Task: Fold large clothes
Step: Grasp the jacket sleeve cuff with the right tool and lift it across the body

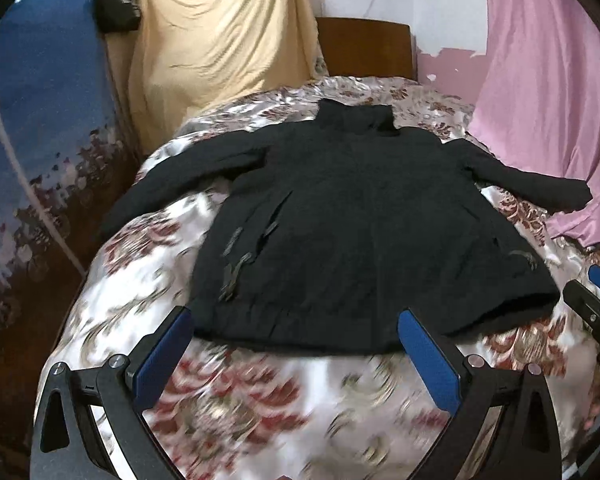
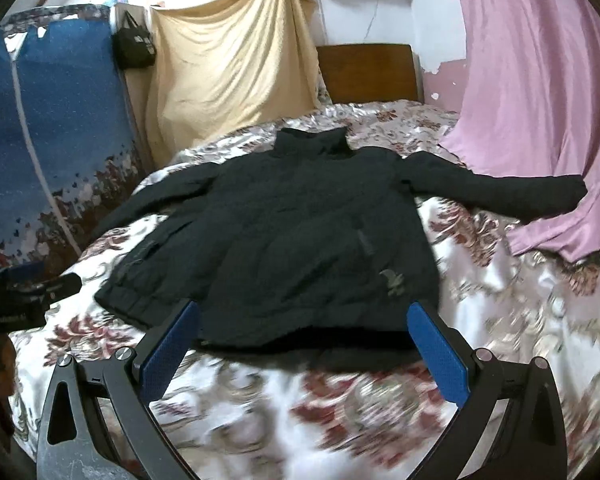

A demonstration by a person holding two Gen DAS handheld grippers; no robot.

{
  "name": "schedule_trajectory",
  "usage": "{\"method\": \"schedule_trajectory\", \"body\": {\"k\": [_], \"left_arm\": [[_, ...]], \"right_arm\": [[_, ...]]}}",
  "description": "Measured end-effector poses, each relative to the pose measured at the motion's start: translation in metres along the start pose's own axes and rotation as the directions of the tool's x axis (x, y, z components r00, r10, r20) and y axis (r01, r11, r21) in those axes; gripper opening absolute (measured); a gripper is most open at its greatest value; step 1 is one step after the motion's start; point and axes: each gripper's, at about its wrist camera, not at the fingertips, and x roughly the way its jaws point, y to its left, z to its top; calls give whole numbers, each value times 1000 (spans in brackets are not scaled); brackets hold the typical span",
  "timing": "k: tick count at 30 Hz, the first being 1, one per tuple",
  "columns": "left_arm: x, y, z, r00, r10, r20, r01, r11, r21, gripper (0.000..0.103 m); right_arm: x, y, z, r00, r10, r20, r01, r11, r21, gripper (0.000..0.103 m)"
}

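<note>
Motion blur smears the floral bedspread nearest both cameras, and the black jacket's stitched details stay unreadable.

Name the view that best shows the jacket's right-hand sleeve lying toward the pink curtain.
Right wrist view: the sleeve stretches out whole, its cuff against the pink curtain. The left wrist view shows the same sleeve smaller, nearer the frame's edge.

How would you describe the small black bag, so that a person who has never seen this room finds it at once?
Start from the bed with its shiny floral cover, where a black jacket lies spread flat. Look past the jacket to the yellow cloth draped behind the bed. The bag hangs by its handles at that cloth's upper left edge, the only small dark thing up there.
</note>
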Motion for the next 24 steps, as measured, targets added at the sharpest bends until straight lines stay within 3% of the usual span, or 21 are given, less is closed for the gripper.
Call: {"method": "schedule_trajectory", "body": {"k": [4,10,17,24], "left_arm": [[23,-28,29,1000,-27,-5,27,999,40,103],[69,-72,75,999,-47,-3,47,991,126,103],[143,-126,115,998,-63,-16,65,978,198,103],[227,-189,155,989,-147,4,142,962,233,103]], "right_arm": [[16,-39,26,1000,-2,-19,4,998,63,102],[48,-107,59,994,-108,-20,109,984,141,102],[101,-179,90,982,-185,-31,187,972,144,102],[141,-260,112,971,-237,-45,241,946,217,102]]}}
